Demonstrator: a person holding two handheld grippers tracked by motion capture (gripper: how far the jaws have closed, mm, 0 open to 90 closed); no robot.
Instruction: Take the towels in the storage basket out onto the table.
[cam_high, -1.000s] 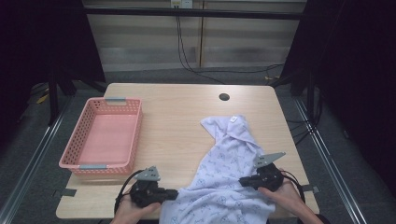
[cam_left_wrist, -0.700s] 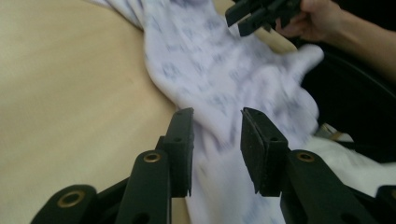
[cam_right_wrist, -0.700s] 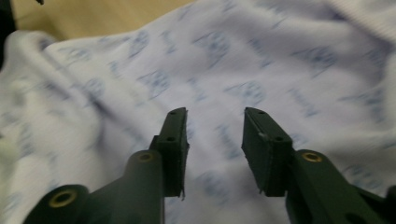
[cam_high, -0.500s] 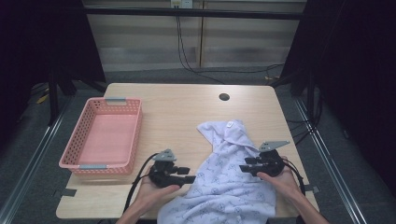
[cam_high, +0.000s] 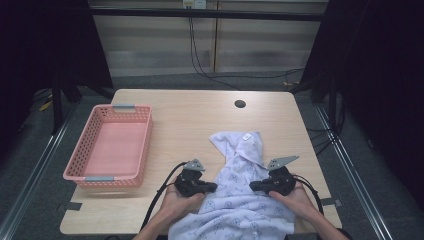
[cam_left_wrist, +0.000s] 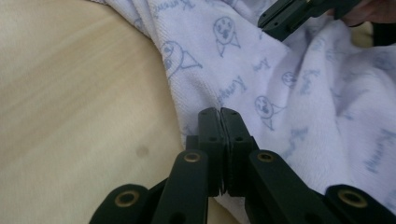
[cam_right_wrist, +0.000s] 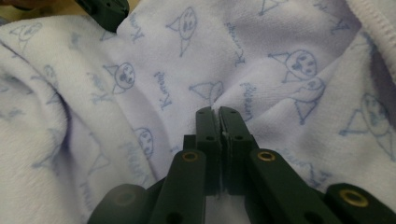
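The left gripper (cam_left_wrist: 219, 112) sits with its jaws pressed together at the left edge of a white cloth (cam_high: 240, 195); they have just been closing, and no fold of fabric can be made out between the tips. The right gripper (cam_right_wrist: 217, 111) also has its jaws together after just closing, tips down on a ridge of the cloth, and whether they pinch fabric cannot be told. In the high view the left gripper (cam_high: 212, 187) and right gripper (cam_high: 253, 186) point toward each other across the cloth, each held by a hand coming in from the near edge. The cloth, printed with small blue faces and script, lies crumpled on the near right part of the wooden table (cam_high: 190, 115), its lower end hanging over the near edge. A pink basket (cam_high: 80, 160) stands on the table's left side, well apart from the cloth. A dark round hole (cam_high: 240, 104) marks the table's far side.
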